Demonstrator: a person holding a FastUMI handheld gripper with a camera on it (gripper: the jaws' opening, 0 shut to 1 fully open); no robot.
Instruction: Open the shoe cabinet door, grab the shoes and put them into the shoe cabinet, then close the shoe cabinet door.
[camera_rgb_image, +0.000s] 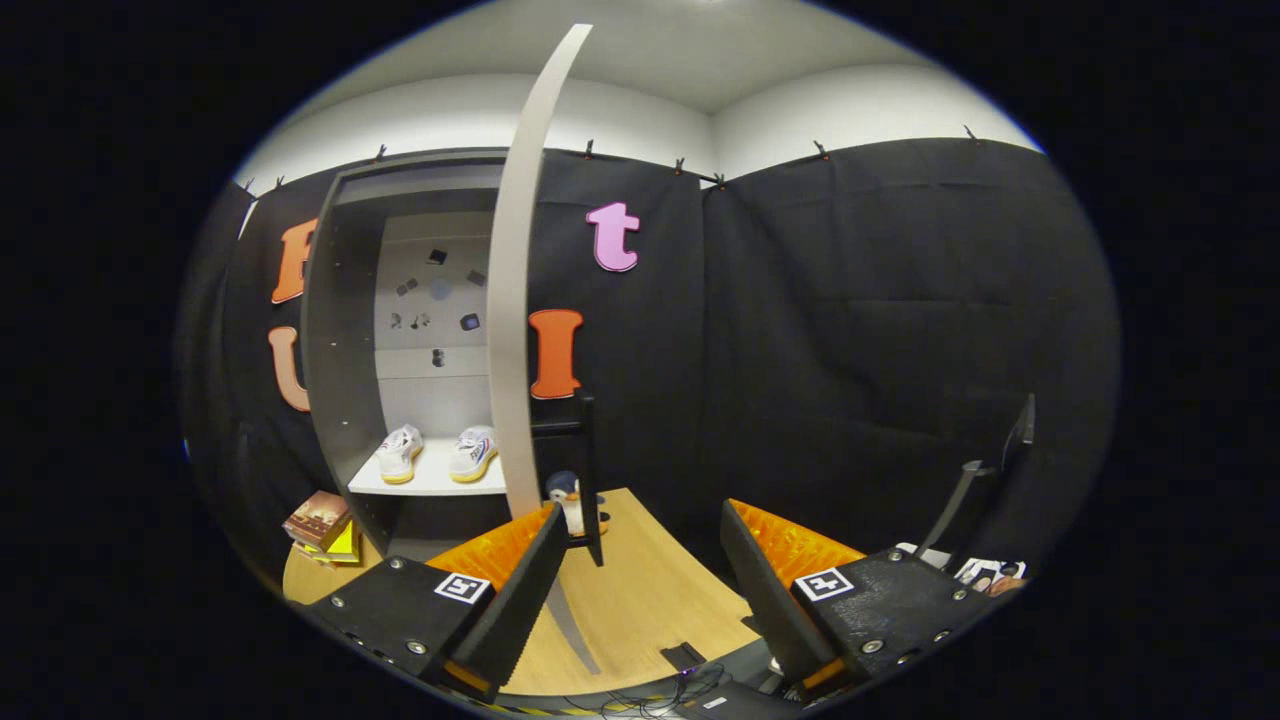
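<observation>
The shoe cabinet (345, 330) stands beyond my left finger with its door (515, 300) swung open, edge-on toward me. Two white shoes (435, 453) with yellow soles sit side by side on the cabinet's white shelf (425, 484). My gripper (640, 570) is open, with nothing between its fingers. The door's lower edge lies just ahead of my left finger (500, 590). The right finger (790, 590) is clear of everything.
A small penguin figure (566, 500) stands on the wooden table (650, 590) beside a black stand (588, 470). Books (322, 525) lie left of the cabinet's base. Cables (650, 695) run along the table's near edge. A black monitor arm (975, 490) rises on the right.
</observation>
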